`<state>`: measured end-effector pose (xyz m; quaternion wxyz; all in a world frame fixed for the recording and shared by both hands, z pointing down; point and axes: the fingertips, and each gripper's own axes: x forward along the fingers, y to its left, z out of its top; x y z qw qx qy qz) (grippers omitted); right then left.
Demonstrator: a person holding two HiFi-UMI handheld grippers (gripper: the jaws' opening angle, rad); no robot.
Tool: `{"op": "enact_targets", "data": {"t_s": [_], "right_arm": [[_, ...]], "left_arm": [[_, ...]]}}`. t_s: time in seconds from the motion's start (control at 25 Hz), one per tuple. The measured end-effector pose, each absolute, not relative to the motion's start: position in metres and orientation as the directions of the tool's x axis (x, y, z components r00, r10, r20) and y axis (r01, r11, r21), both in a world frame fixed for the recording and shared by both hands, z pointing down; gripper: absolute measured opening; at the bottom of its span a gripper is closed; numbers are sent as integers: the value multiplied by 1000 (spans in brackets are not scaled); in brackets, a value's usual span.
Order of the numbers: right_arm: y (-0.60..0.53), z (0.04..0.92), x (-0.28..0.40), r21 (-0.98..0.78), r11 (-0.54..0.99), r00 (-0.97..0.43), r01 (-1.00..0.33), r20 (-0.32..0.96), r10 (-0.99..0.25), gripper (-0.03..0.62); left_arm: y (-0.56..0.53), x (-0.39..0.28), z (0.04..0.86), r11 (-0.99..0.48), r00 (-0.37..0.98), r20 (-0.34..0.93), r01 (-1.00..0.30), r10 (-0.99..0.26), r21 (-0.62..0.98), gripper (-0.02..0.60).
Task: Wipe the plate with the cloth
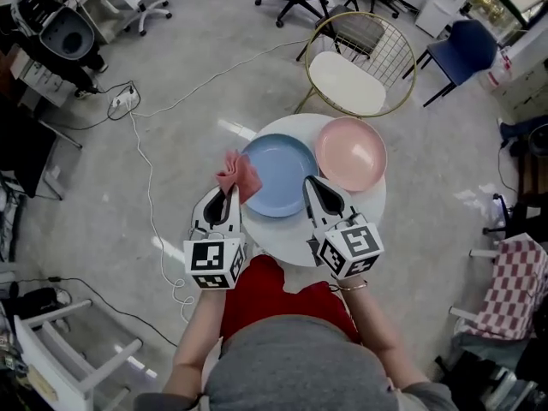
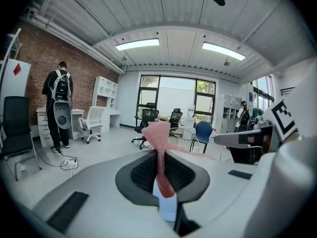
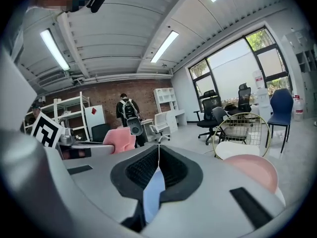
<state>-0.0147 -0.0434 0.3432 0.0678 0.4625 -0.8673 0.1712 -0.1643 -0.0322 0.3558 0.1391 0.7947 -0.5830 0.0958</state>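
A blue plate (image 1: pixel 276 171) lies on the round white table (image 1: pixel 282 240), with a pink plate (image 1: pixel 351 152) touching it on the right. My left gripper (image 1: pixel 231 192) is at the blue plate's left rim, shut on a pink knitted cloth (image 1: pixel 240 173). In the left gripper view the cloth (image 2: pixel 157 133) stands up between the closed jaws of the left gripper (image 2: pixel 161 155), with the blue plate (image 2: pixel 166 207) below. My right gripper (image 1: pixel 311 183) is shut on the blue plate's right rim. In the right gripper view the blue plate (image 3: pixel 152 192) shows between the jaws of the right gripper (image 3: pixel 158 150).
A gold wire chair (image 1: pixel 360 62) with a white seat stands just beyond the table. Cables (image 1: pixel 147 178) trail over the floor at the left. Office chairs stand further back. A checked cloth (image 1: pixel 514 282) hangs at the right edge.
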Motion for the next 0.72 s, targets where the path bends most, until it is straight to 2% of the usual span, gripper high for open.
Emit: {"op": "enact_targets", "data": {"t_s": [0.32,0.72], "right_arm": [[-73,358,-1,-219,386,-440,-896,322,-839,29],[-91,389,50,-237,278,-351,-931,375,-858,29]], "left_arm": [[-76,-157,383,-369,406,359,-914,-841,170,32],[-95,-122,419,-382,423,455,-906,-784,185,32]]}}
